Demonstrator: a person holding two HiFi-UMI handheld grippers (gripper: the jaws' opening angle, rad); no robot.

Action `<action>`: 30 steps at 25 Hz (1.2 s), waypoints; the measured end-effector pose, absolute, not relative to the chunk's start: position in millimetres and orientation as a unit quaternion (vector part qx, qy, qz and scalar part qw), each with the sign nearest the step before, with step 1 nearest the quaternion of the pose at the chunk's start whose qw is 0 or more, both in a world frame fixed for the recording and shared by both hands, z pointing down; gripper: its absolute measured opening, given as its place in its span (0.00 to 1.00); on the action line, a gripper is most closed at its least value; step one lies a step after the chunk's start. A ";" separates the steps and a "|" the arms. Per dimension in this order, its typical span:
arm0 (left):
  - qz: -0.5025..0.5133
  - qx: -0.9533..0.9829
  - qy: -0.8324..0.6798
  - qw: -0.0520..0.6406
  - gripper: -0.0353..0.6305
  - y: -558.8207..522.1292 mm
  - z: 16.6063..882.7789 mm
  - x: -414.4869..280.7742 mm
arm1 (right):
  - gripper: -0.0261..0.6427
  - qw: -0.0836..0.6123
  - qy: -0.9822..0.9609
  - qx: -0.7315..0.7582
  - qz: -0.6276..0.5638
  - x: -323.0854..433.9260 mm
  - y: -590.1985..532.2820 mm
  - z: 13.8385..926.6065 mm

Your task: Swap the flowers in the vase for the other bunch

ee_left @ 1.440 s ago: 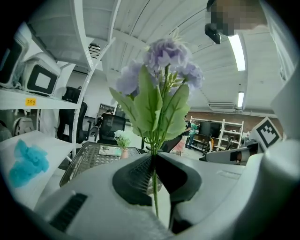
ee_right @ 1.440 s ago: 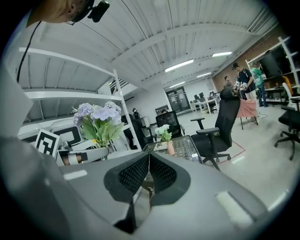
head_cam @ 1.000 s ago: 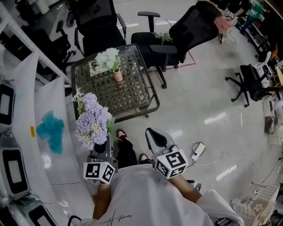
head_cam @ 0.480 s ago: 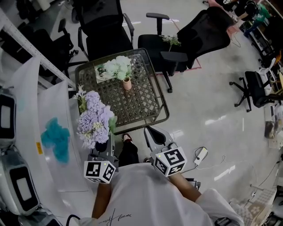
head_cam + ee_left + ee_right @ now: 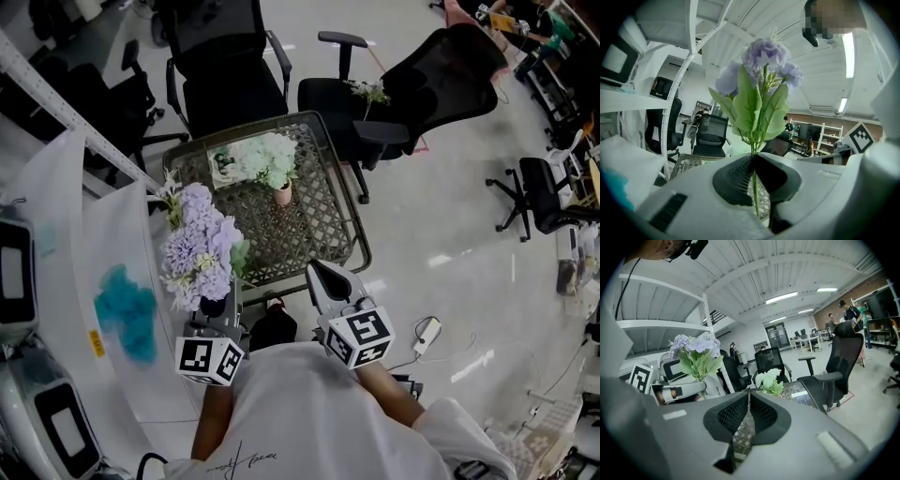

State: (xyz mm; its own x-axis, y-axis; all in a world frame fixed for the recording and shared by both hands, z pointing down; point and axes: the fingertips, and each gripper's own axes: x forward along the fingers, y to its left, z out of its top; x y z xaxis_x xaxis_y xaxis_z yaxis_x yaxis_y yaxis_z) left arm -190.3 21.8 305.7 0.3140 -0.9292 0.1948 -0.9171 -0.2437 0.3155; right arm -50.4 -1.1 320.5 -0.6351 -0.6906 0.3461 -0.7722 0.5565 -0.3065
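Pale office floor surrounds a low wire table (image 5: 319, 220), and short of its near edge the left gripper (image 5: 214, 321) clamps the thin stems of the purple bunch (image 5: 197, 246), blooms upright above the jaws. Beside it the right gripper (image 5: 323, 277) is closed on nothing — tips meeting — and points toward the vase (image 5: 282, 195), which stands upright ahead on the table holding the white bunch (image 5: 261, 157), so the empty right one seems nearer for lifting those out.

Ceiling strip lights (image 5: 780, 297) are lighting the room brightly and evenly, and are glaring off the glossy floor (image 5: 450, 225) in white streaks. The 2 gripper views are bending strongly toward dark round edges. The purple flowers (image 5: 764, 56) are looking slightly soft, backlit against the white ceiling.
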 end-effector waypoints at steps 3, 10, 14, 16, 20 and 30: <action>-0.021 0.787 -0.589 0.184 0.08 12.3 303.7 -202.2 | 0.08 0.091 -0.879 0.415 0.217 -62.4 -11.1 318.6; -0.033 0.792 -0.582 0.181 0.08 -3.7 305.2 -234.8 | 0.11 0.094 -0.880 0.415 0.209 -93.4 -28.6 319.6; -0.033 0.794 -0.581 0.176 0.08 -5.0 303.1 -234.1 | 0.11 0.093 -0.882 0.413 0.206 -91.1 -28.1 317.9; -0.034 0.794 -0.581 0.179 0.08 -3.4 304.1 -234.8 | 0.11 0.097 -0.881 0.414 0.205 -91.1 -27.9 320.7; -0.049 0.790 -0.579 0.193 0.08 -5.6 304.5 -236.8 | 0.11 0.099 -0.883 0.413 0.199 -94.2 -32.3 324.4; -0.054 0.779 -0.594 0.193 0.08 -17.8 326.2 -238.5 | 0.10 0.098 -0.882 0.419 0.192 -93.6 -50.4 348.3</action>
State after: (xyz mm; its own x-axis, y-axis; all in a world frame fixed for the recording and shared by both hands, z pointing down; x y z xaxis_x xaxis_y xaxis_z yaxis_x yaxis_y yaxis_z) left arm -238.5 -17.8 326.2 0.2880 -0.9465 0.1456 -0.9047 -0.2191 0.3654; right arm -93.6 -50.4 348.3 -0.6302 -0.7016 0.3326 -0.7764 0.5758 -0.2562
